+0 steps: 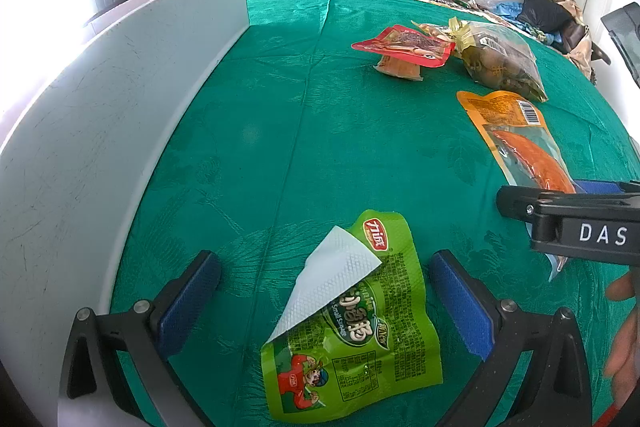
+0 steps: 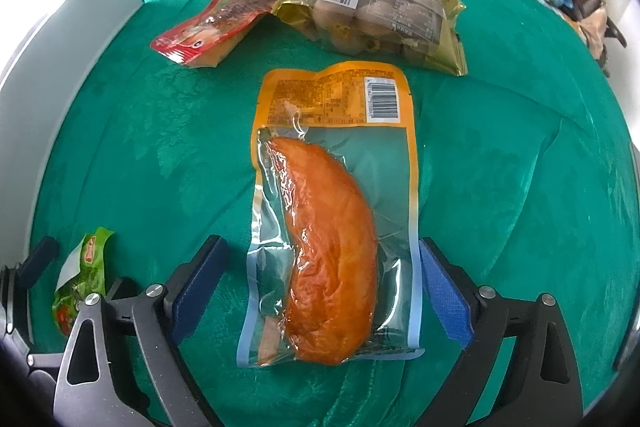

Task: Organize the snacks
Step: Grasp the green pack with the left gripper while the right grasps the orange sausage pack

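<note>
A green sausage packet (image 1: 352, 327) with a white flap folded over it lies flat on the green cloth, also seen small in the right wrist view (image 2: 80, 279). My left gripper (image 1: 324, 259) stands open astride it, with neither pad touching. An orange-backed clear pouch holding an orange sausage (image 2: 332, 227) lies lengthwise between the fingers of my right gripper (image 2: 320, 245). That gripper is open wide: the left pad is apart from the pouch and the right pad is at the pouch's edge. In the left wrist view the same pouch (image 1: 516, 143) runs under the right gripper's black frame (image 1: 580, 227).
A red packet (image 2: 216, 23) rests on a small orange packet, beside a gold bag of brown balls (image 2: 380, 15) at the far side. A white board (image 1: 100, 127) walls the left of the green cloth (image 1: 320, 127). Cushions, clothes and bags lie beyond. A hand (image 1: 624, 327) shows at the right.
</note>
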`<act>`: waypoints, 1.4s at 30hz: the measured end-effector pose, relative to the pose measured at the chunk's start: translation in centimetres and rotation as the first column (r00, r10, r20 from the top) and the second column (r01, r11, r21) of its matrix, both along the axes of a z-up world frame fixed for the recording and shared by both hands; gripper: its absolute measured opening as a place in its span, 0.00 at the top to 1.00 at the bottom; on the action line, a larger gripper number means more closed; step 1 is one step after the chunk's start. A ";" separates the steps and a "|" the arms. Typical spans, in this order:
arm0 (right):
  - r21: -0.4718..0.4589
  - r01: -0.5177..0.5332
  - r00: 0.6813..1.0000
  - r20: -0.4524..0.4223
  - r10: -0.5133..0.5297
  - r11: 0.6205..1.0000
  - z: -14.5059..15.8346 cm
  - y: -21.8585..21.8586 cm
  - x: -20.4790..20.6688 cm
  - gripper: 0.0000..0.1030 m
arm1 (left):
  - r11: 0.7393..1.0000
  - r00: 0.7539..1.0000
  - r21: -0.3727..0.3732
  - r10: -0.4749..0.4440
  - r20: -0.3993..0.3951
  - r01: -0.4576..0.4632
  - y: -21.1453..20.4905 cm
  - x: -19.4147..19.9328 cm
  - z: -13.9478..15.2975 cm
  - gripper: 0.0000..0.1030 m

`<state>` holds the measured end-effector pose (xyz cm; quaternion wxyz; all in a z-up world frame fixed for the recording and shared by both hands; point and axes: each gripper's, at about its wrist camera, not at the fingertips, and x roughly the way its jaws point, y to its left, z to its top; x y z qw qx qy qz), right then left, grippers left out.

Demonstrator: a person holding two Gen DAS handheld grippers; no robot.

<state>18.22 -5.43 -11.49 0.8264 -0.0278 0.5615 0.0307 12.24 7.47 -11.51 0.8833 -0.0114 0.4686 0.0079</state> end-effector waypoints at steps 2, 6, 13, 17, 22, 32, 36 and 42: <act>-0.005 0.000 1.000 0.009 0.000 1.000 -0.1 0.2 0.0 0.05 | 1.000 1.000 0.000 0.000 0.000 0.000 0.0 0.0 0.0 0.00; -0.011 -0.019 0.999 0.032 0.019 1.000 -0.2 0.3 -0.2 0.04 | 1.000 1.000 0.000 0.000 0.000 0.000 0.0 0.0 0.0 0.00; -0.011 -0.040 0.998 0.038 0.041 0.999 -0.2 0.3 -0.3 0.04 | 1.000 1.000 0.000 -0.001 0.000 0.001 0.0 0.1 0.0 0.00; -0.007 -0.037 0.998 0.046 0.037 0.999 -0.2 0.3 -0.3 0.04 | 1.000 1.000 0.000 -0.001 0.000 0.001 0.0 0.1 0.0 0.00; -0.003 -0.031 0.998 0.051 0.031 1.000 -0.2 0.1 -0.6 0.04 | 1.000 1.000 0.000 0.000 0.000 0.000 0.0 0.1 0.0 0.00; -0.001 -0.032 0.998 0.050 0.032 0.999 -0.1 -0.1 -0.6 0.03 | 1.000 1.000 0.000 0.000 0.000 0.000 0.0 0.1 -0.1 0.00; -0.001 -0.033 0.998 0.054 0.033 0.999 -0.1 -0.1 -0.6 0.03 | 1.000 1.000 -0.001 -0.001 -0.002 0.001 0.0 0.1 -0.1 0.00; -0.005 -0.056 0.998 0.013 0.056 0.998 0.0 -0.2 -0.2 0.06 | 0.998 0.997 -0.009 -0.059 -0.054 0.059 0.4 -0.1 0.3 0.11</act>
